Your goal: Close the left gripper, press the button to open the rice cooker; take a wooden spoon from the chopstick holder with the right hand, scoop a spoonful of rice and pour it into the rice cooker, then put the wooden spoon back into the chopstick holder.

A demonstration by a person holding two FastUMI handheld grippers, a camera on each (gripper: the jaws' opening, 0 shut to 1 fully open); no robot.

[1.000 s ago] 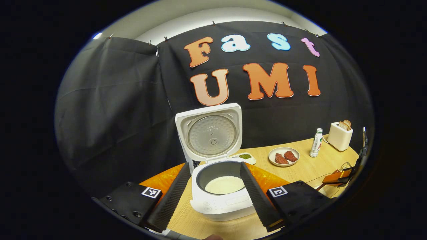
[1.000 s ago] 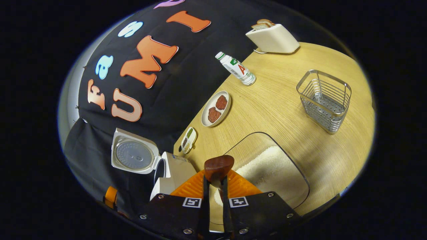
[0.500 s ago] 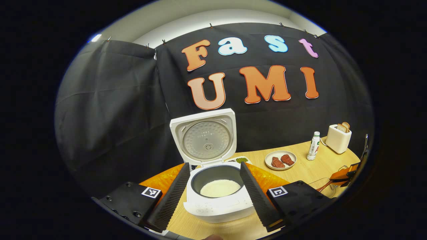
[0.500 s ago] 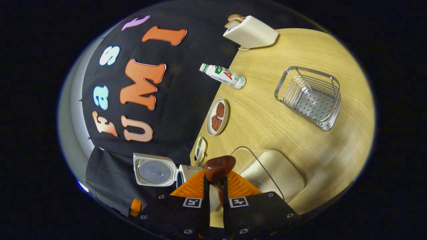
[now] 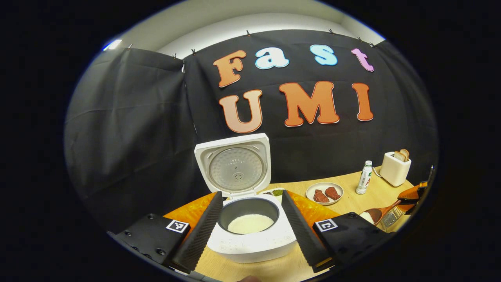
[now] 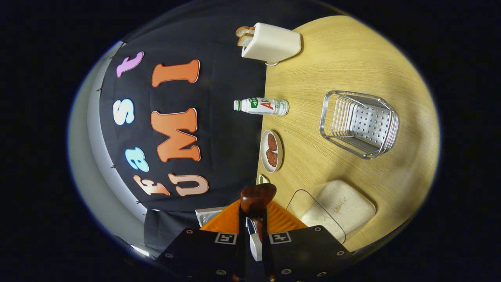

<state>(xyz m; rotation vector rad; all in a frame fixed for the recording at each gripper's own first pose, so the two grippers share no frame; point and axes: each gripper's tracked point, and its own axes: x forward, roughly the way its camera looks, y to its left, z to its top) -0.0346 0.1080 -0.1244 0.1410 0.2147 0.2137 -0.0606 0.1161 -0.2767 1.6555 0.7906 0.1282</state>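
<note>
Right gripper (image 6: 253,219) clamped on dark brown wooden spoon (image 6: 257,197), rice-filled bowl (image 5: 372,215), handle half hidden between fingers.

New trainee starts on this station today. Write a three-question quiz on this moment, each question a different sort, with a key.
1. True or false: the rice cooker stands with its lid raised.
2. What does the right gripper hold between its fingers? A) bottle B) wooden spoon C) plate
3. Fill in: the toaster holds slices of ____.

Key
1. True; white rice lies in the inner pot.
2. B; the wooden spoon carries rice in its bowl.
3. Bread; the toaster stands beside the bottle.
</note>
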